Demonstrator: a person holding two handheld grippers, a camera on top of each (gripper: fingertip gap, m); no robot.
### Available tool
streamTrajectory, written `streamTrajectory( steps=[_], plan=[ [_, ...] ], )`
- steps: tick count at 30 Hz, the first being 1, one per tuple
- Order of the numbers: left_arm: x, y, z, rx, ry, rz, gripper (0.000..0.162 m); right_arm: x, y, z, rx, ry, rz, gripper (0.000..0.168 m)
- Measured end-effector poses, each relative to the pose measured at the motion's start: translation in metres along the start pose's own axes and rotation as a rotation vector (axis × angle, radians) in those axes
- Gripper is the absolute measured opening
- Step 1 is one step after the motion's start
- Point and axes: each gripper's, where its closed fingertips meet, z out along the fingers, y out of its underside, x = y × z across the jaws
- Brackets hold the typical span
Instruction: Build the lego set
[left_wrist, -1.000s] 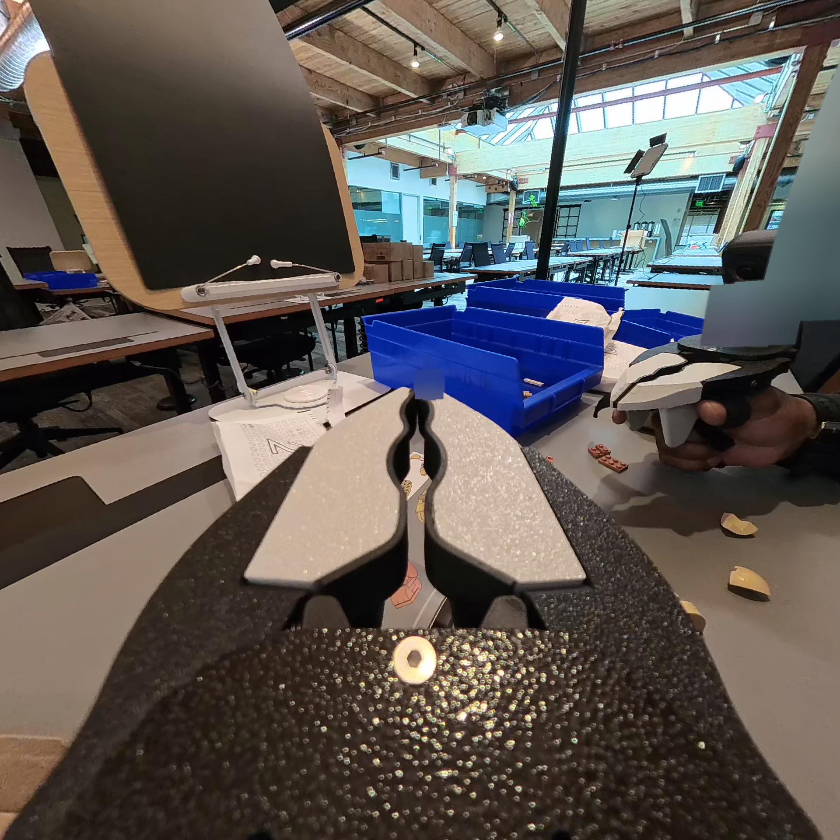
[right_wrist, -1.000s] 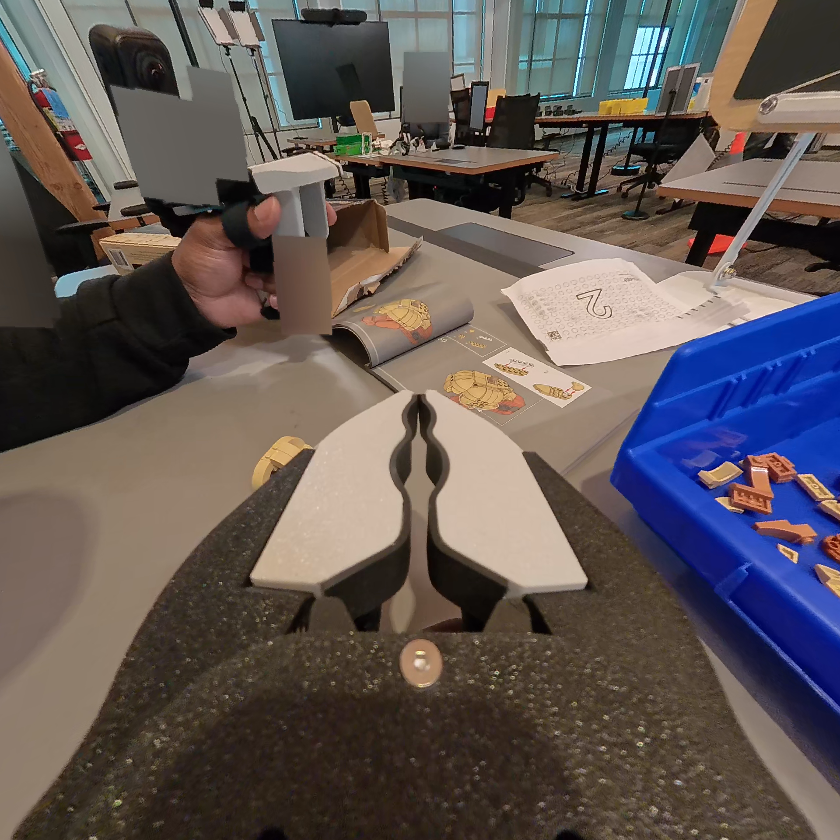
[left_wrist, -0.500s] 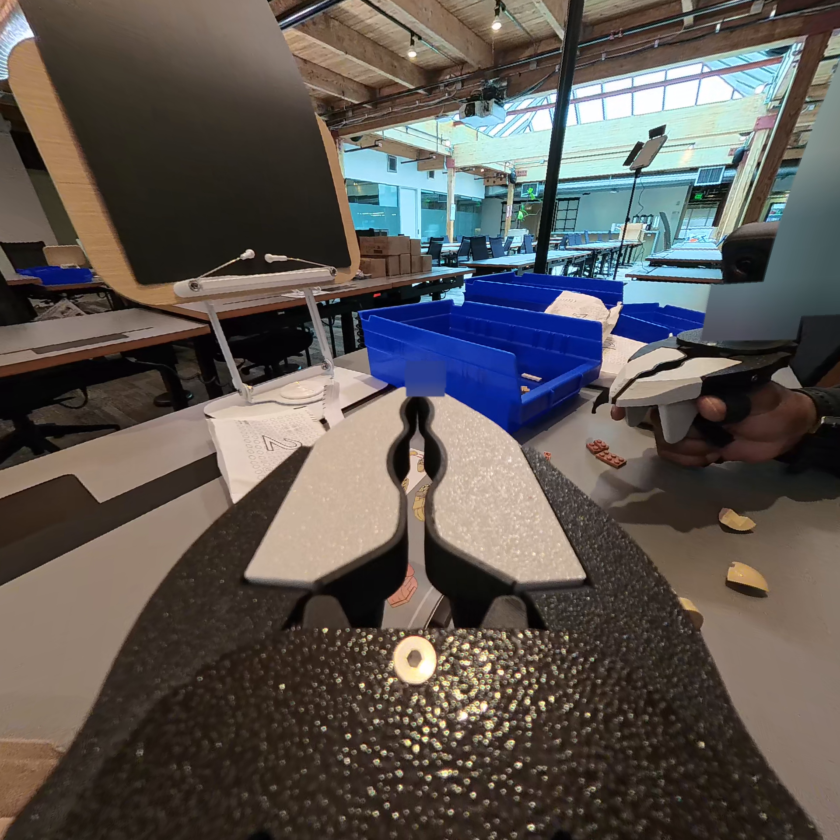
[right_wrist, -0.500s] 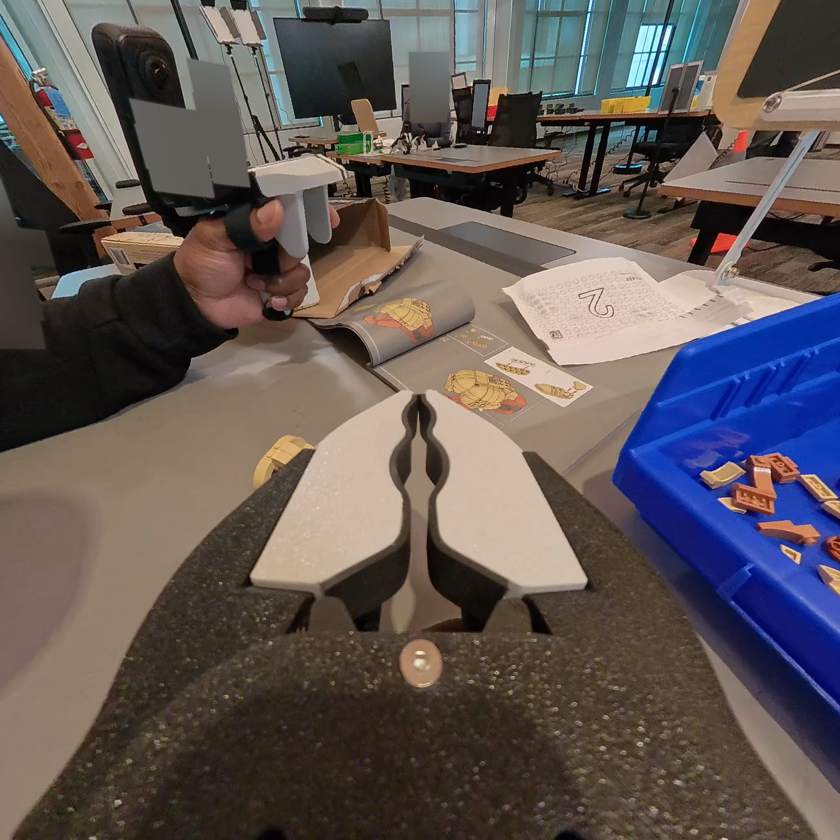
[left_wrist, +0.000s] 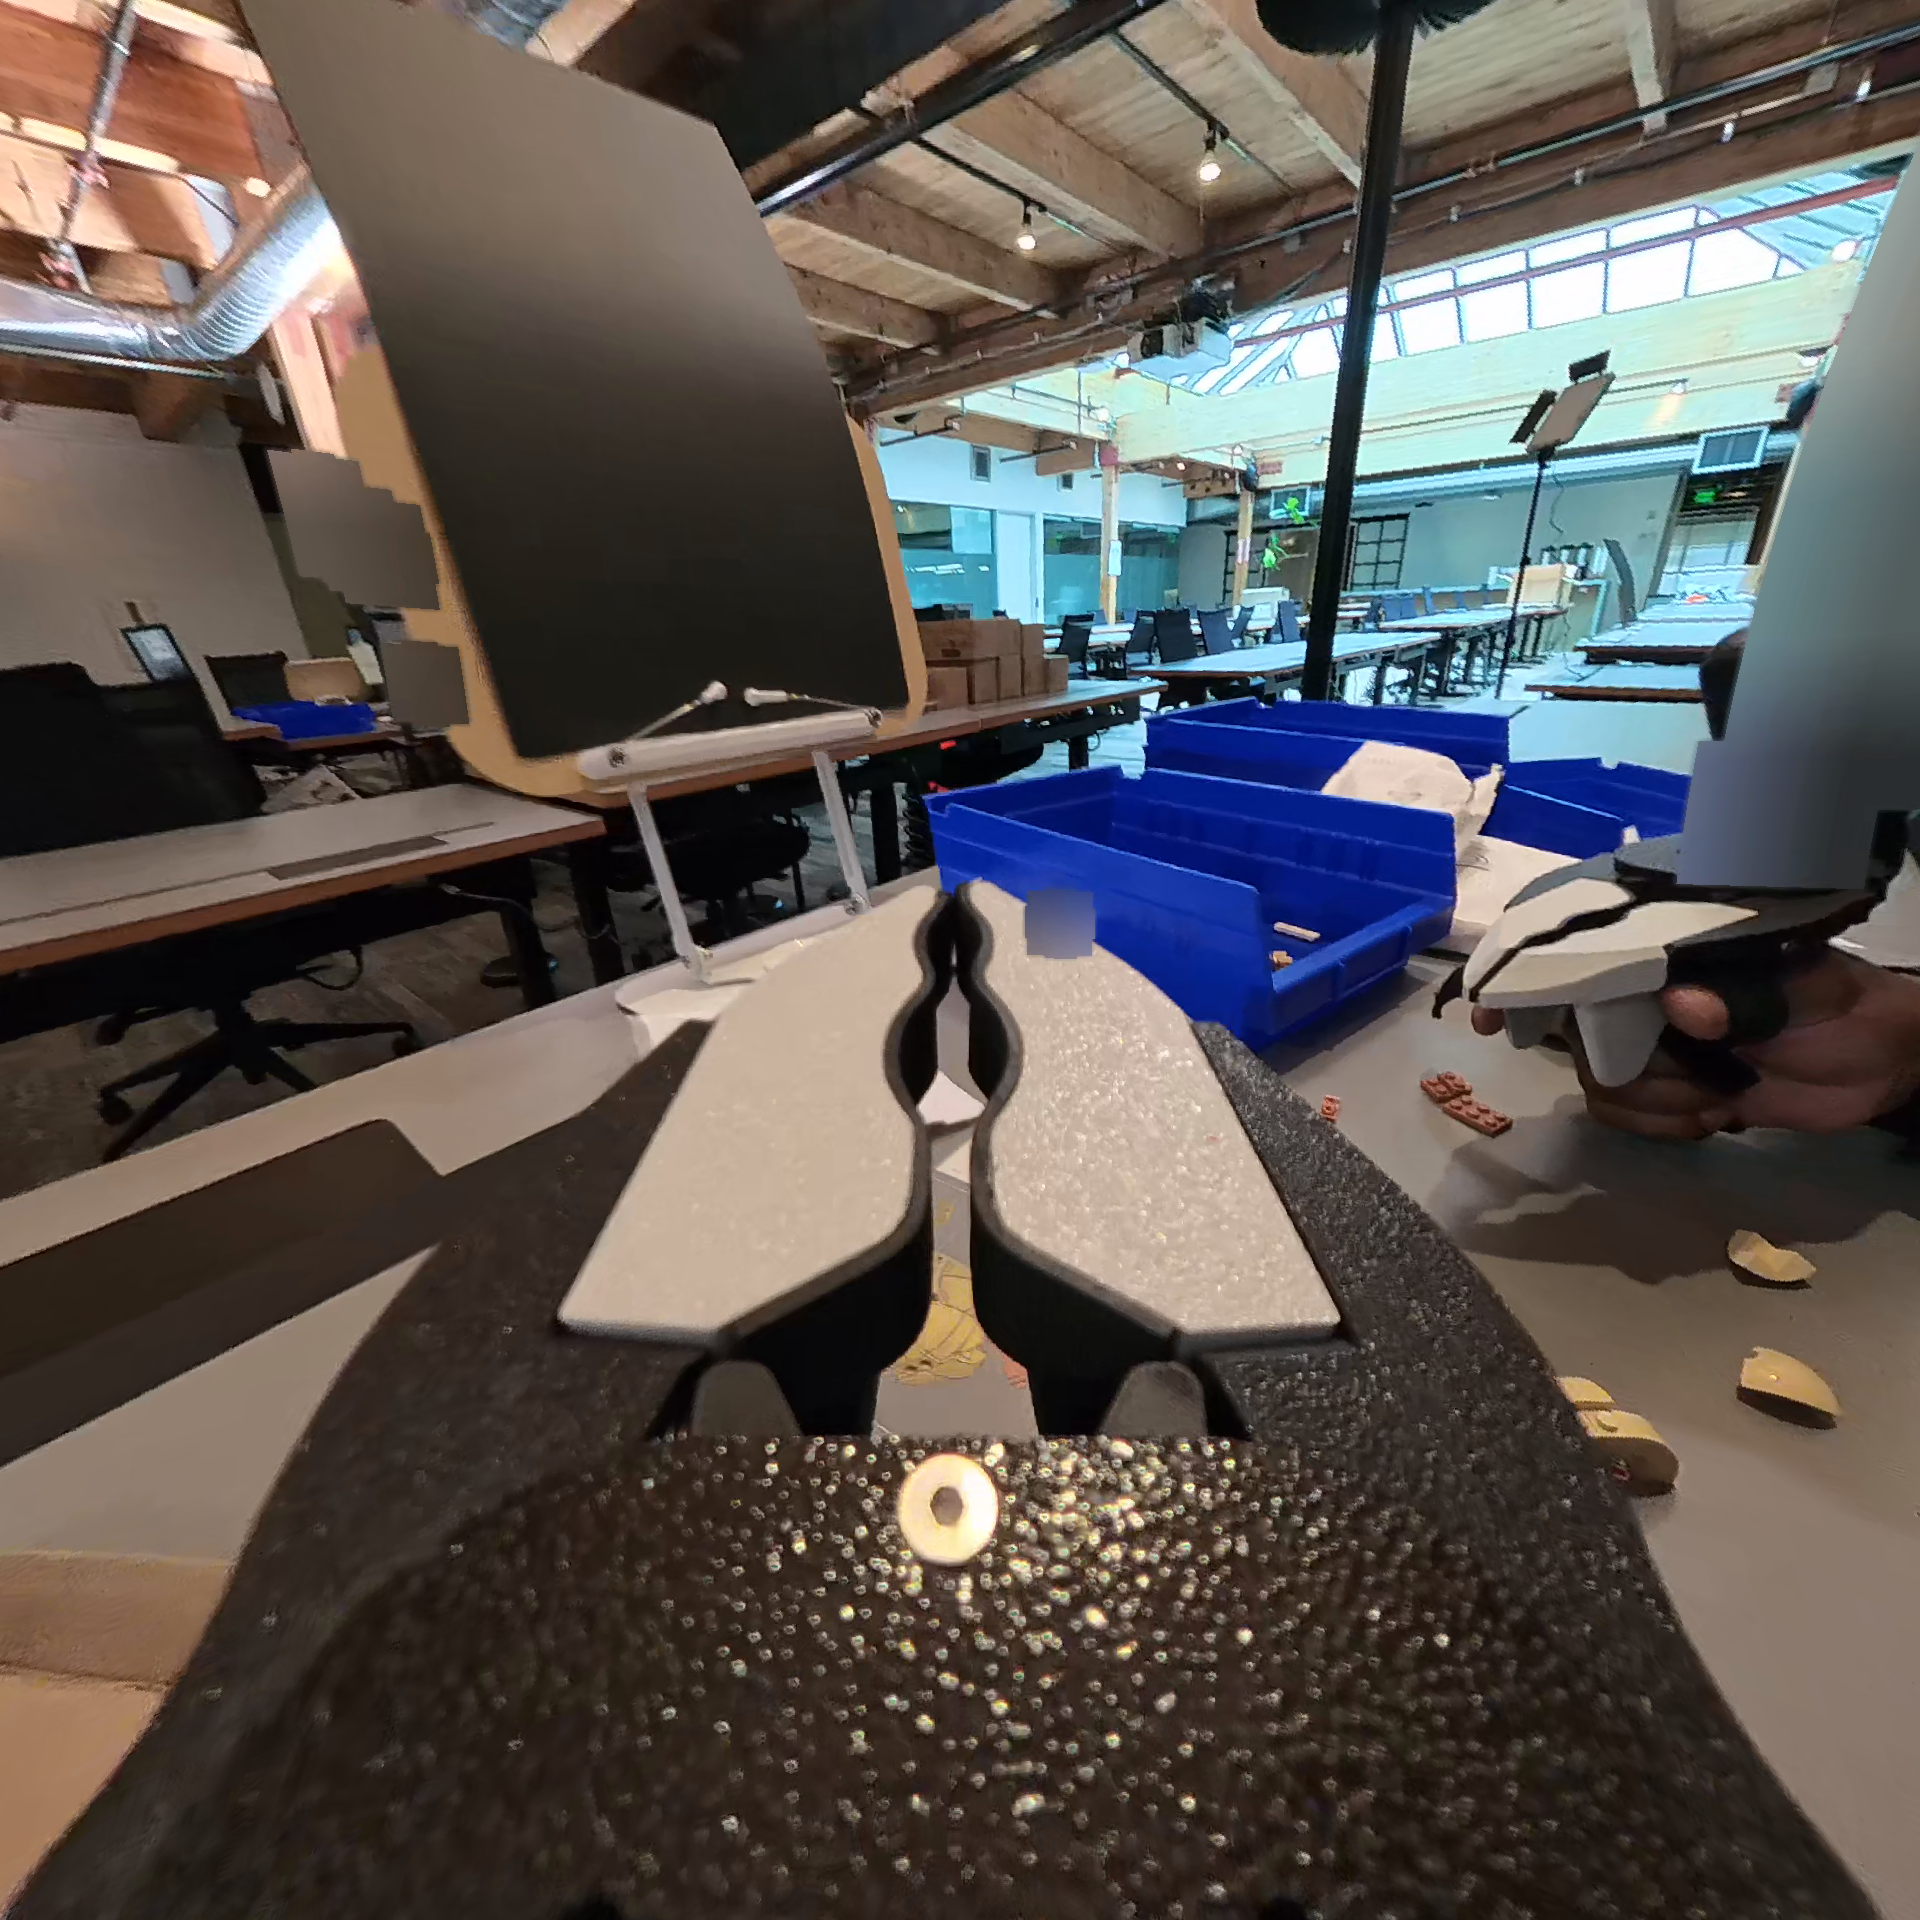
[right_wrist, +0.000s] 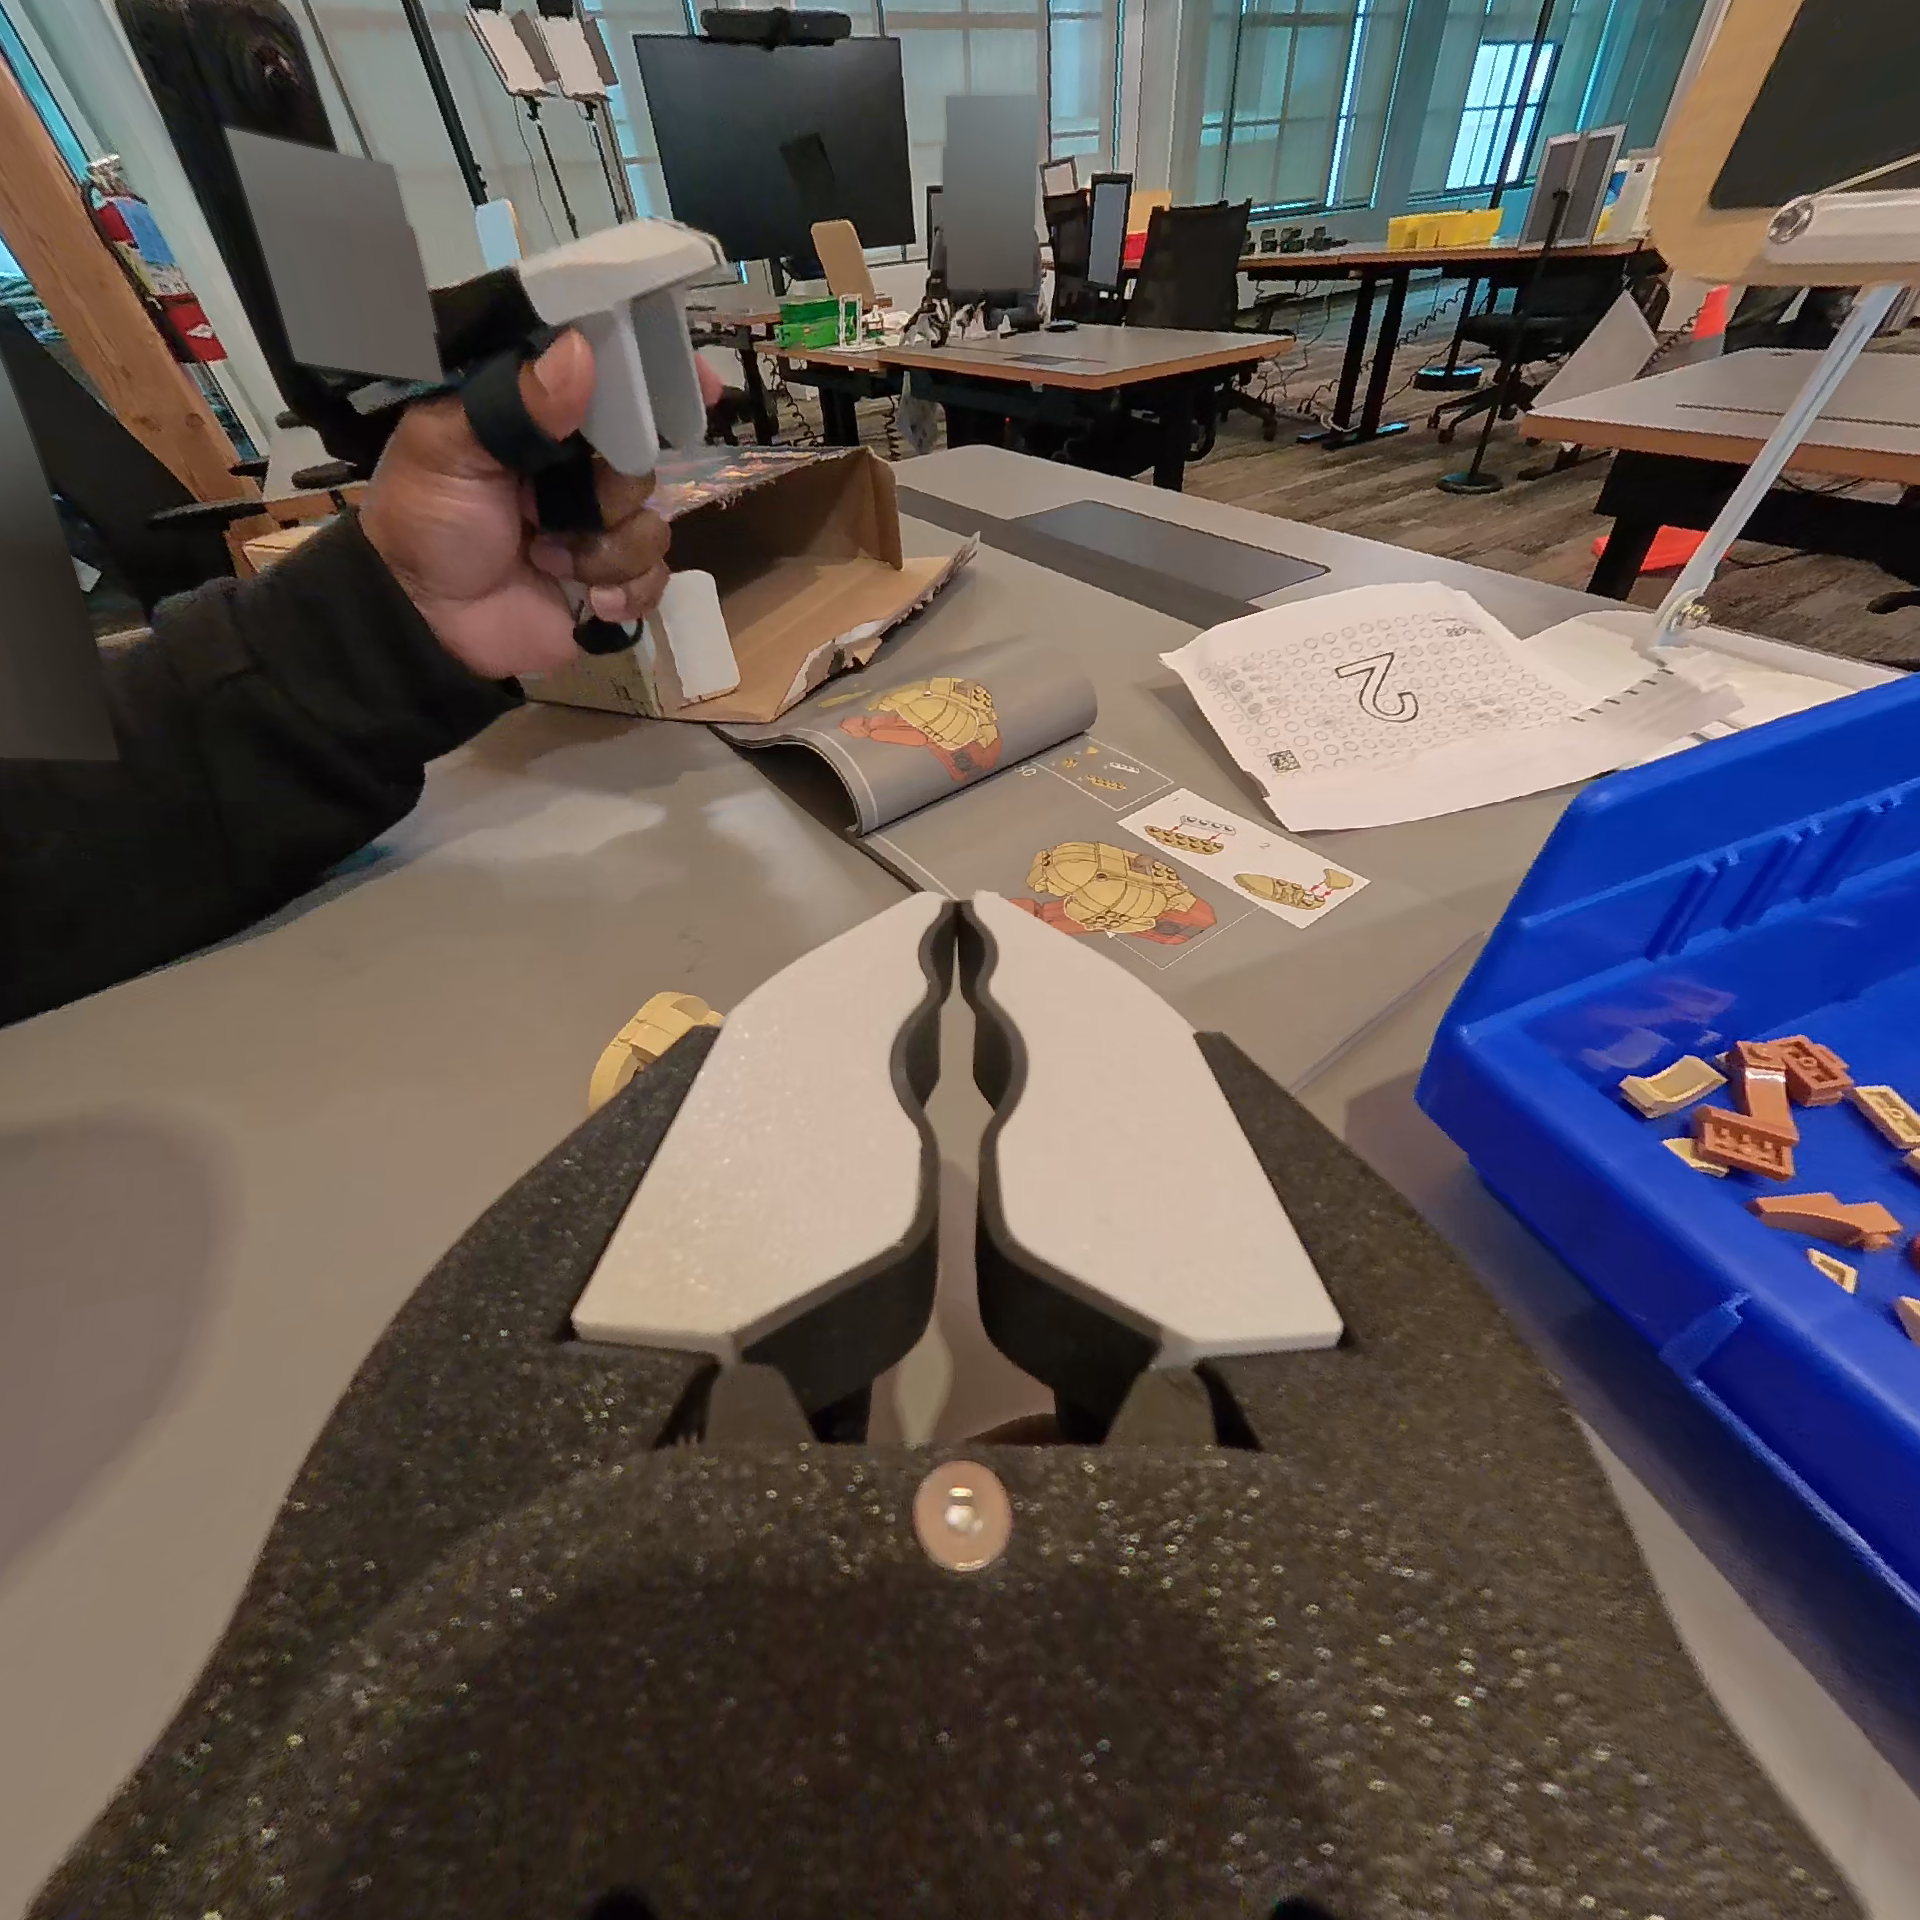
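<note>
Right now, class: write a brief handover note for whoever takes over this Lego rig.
Left hand-held gripper: shut, empty, raised above the table.
Right hand-held gripper: shut, empty.
Open instruction booklet lies ahead of the right one; blue bin of brown and tan bricks to its right.
Loose tan pieces and brown plates sit on the table.
Done: no assembly visible.
Left: build.

The right wrist view's own tongs (right_wrist: 956, 920) hide most of a tan lego assembly (right_wrist: 649, 1039), the blue bin (right_wrist: 1507, 1049) runs off the right edge, and the instruction booklet (right_wrist: 935, 769) tucks under the torn cardboard box (right_wrist: 821, 540).
</note>
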Motion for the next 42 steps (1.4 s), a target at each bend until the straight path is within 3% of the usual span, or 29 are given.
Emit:
streamTrajectory(
  steps=[4, 42],
  plan=[
    [-0.004, -0.011, -0.007, 0.05, -0.007, -0.023, 0.0, -0.002, 0.0, 0.0, 0.0, -0.003, -0.003, 0.0],
    [0.015, 0.01, 0.01, -0.027, 0.05, -0.021, 0.0, -0.004, 0.0, 0.0, -0.003, -0.011, -0.005, 0.0]
  ],
)
